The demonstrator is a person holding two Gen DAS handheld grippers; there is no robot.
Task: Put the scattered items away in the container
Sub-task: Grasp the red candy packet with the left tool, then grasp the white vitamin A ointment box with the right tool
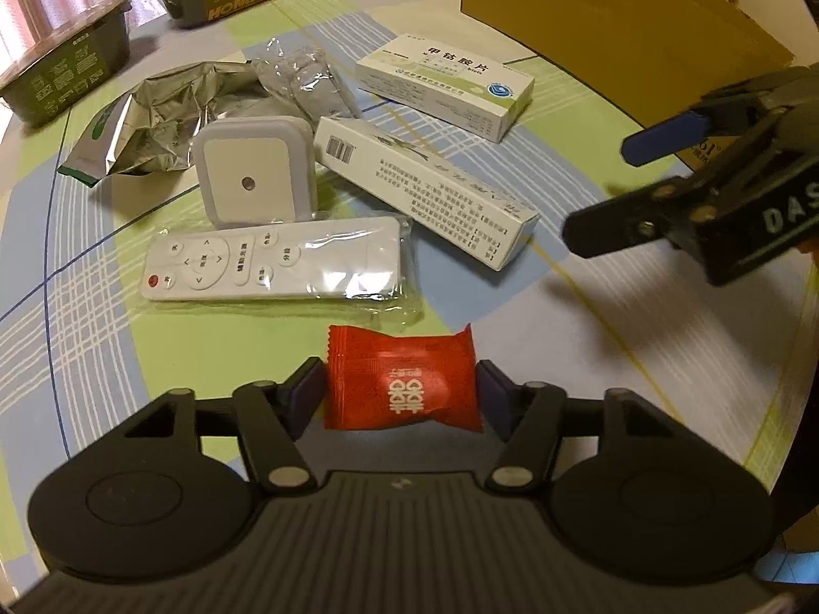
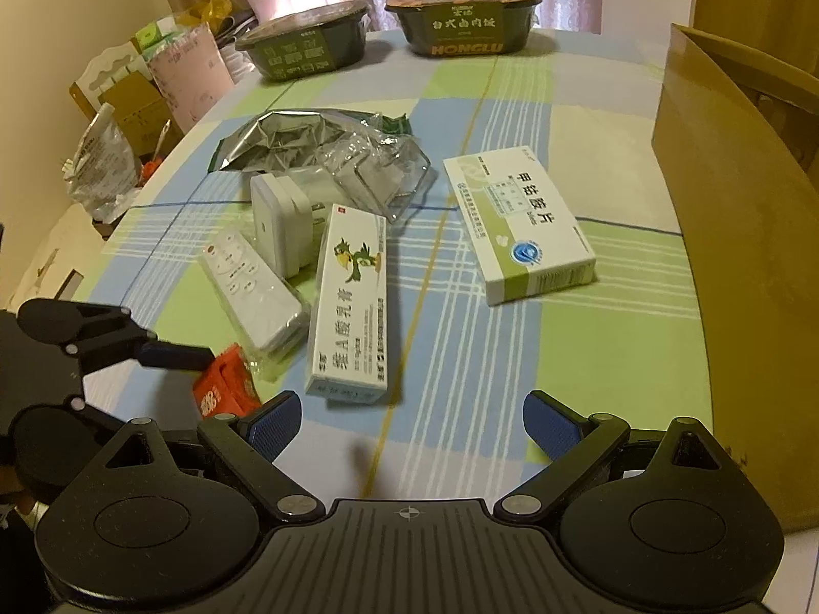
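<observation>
The left tool (image 1: pixel 402 391) has its two pads pressed against the sides of a red candy packet (image 1: pixel 402 384), gripped at six o'clock in its own view, just short of the bagged remote (image 1: pixel 271 266). The right tool (image 2: pixel 404 422) hangs wide open and empty over the counter (image 2: pixel 614 348) — the long ointment box (image 2: pixel 350 302) lies just ahead at eleven o'clock. The cardboard box (image 1: pixel 614 25), likely the container, stands at one o'clock from the left tool. To do this well, keep the squeeze light — the wrapper is soft — lift clear of the remote, and carry past the right tool before letting go inside.
</observation>
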